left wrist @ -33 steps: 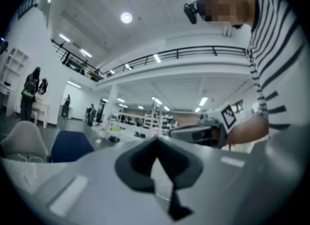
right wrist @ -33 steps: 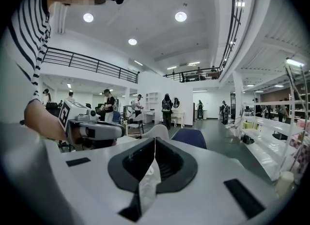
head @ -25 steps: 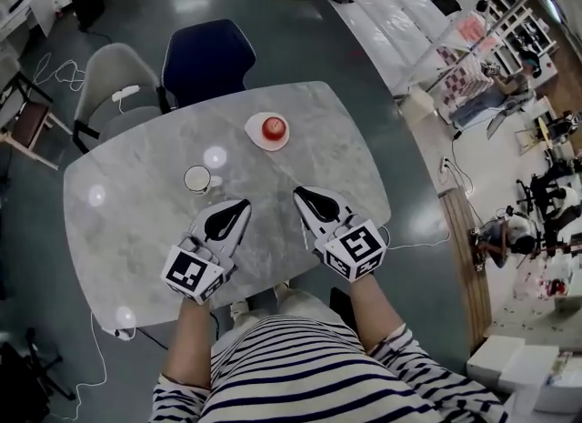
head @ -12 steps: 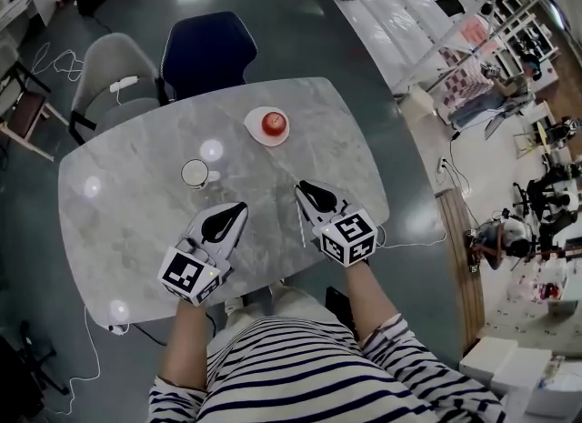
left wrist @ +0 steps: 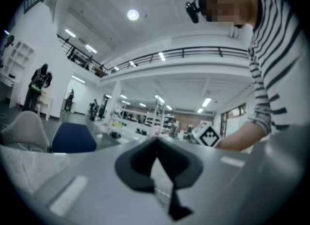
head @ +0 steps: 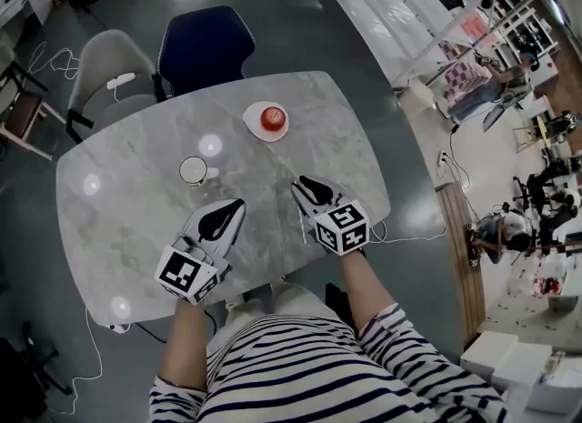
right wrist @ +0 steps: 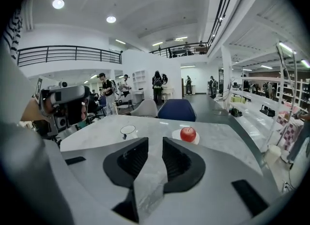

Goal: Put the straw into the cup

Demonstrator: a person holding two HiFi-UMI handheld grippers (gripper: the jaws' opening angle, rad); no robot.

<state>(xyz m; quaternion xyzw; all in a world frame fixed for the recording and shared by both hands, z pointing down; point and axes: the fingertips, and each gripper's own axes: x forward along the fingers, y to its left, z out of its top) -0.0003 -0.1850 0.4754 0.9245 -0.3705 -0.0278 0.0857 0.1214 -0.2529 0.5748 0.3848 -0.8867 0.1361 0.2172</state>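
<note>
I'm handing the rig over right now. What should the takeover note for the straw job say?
Left gripper: shut, empty, low over the table.
Right gripper: open, empty.
Cup: upright, ahead of the left gripper, no straw in it.
Straw: probably the thin pale line lying on the table, just left of the right gripper.
Done: nothing yet.
Left: grasp the straw, put it in the cup.

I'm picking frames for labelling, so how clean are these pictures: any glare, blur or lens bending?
Head view: round glare spots on the grey marble table, otherwise sharp. Left gripper view: soft all over, the left gripper blurred, the black railing bowed, corners dark. Right gripper view: sharper; the red apple and white cup read clearly, though lines curve near the edges.
</note>
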